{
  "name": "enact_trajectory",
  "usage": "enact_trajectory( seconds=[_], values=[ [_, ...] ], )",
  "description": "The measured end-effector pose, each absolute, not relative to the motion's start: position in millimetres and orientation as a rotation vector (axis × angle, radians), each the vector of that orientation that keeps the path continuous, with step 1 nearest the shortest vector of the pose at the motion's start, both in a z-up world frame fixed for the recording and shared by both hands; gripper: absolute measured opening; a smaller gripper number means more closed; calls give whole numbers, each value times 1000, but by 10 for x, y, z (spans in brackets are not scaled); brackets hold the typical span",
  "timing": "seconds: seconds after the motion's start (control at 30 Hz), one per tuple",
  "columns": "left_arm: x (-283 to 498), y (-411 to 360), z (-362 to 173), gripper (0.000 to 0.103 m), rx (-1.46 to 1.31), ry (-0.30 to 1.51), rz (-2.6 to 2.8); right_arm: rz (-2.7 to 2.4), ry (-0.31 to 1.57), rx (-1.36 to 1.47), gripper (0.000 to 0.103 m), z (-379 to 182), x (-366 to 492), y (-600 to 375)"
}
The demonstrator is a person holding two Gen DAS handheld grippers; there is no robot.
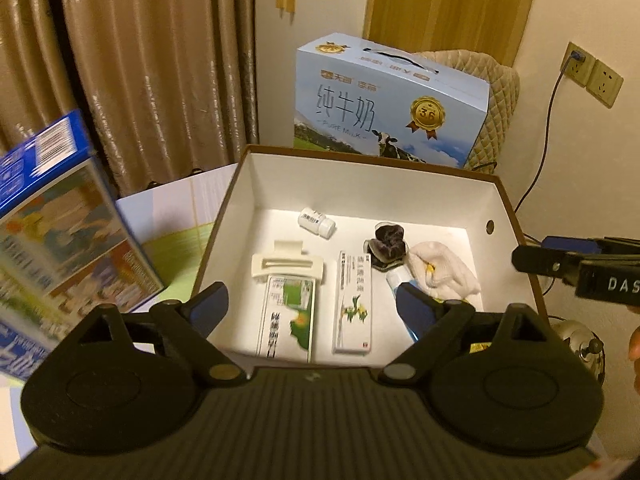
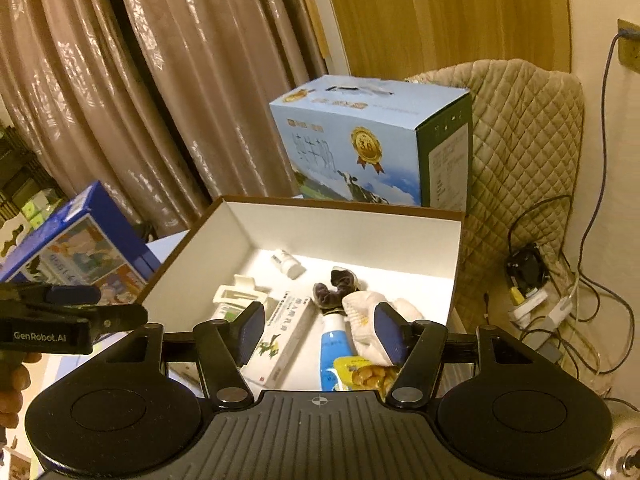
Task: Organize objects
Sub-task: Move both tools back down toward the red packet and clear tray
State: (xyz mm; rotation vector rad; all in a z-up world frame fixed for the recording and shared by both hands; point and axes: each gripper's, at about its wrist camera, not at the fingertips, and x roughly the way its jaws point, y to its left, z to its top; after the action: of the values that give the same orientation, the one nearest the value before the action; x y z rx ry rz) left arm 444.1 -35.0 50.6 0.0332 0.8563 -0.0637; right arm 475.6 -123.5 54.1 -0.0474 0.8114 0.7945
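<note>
Both grippers, L [image 1: 312, 304] & R [image 2: 320, 334], spread wide, empty, above open box [image 1: 516, 232]. Inside: flat cartons, round bottle [image 1: 317, 222], soft white cloth [image 1: 444, 270] nr R fingers.

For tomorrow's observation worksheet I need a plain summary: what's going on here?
A person holds a two-finger gripper in each hand above an open white-lined box. The left gripper and right gripper are both open and hold nothing. Already in the box lie a small white bottle, a cream clip, two flat medicine cartons, a dark scrunchie, a white cloth, a blue-and-white tube and a yellow snack packet.
</note>
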Motion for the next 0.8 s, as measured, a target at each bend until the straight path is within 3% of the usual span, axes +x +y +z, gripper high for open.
enact_trajectory(
  seconds=[0.37,0.8],
  values=[
    [3749,-178,718,90,-19,827,-5,853,796,-30,58,705,4258,-1509],
    [3067,-87,589,94,-78,876,8,874,835,-28,58,622,3771,-1688]
  ],
)
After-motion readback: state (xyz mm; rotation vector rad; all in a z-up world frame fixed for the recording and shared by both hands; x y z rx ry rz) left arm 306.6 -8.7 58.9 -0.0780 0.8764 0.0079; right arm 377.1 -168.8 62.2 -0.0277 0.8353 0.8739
